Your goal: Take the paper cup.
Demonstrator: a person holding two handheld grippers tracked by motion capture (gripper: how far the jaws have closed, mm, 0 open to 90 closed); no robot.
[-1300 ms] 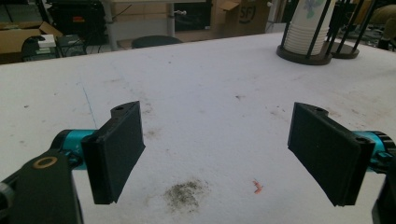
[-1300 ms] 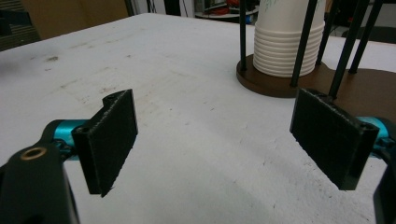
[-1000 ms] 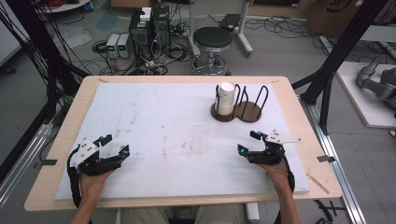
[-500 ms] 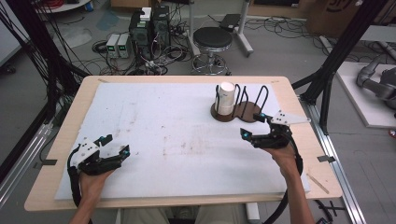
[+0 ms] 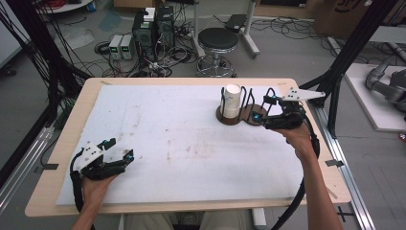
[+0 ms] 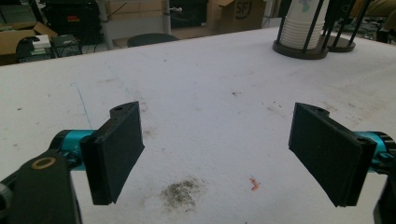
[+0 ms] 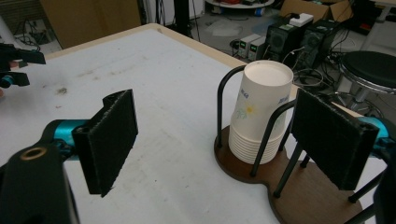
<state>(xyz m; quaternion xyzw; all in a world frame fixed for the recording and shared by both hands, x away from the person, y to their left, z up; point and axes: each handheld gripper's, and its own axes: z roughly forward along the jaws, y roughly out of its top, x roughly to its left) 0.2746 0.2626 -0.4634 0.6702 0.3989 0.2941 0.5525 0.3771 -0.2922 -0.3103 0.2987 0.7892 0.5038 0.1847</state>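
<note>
- White padding covers the wooden table point(image 5: 62, 143), with some grey and brown stains in the middle part.
- Right gripper point(image 5: 266, 109) is at the far right of the table, jaws spread wide and holding nothing; it is just beside the cup holder point(image 5: 246, 114).
- In the right gripper view, the stack of paper cups point(image 7: 259, 112) stands upside down between the jaws but farther away, not touched.
- Cups are white with a small coloured print, nested tightly, and stand inside black wire hoops on a round dark wooden base.
- Left gripper point(image 5: 119, 150) rests at the near left corner, also wide open and empty, well apart from the cups.
</note>
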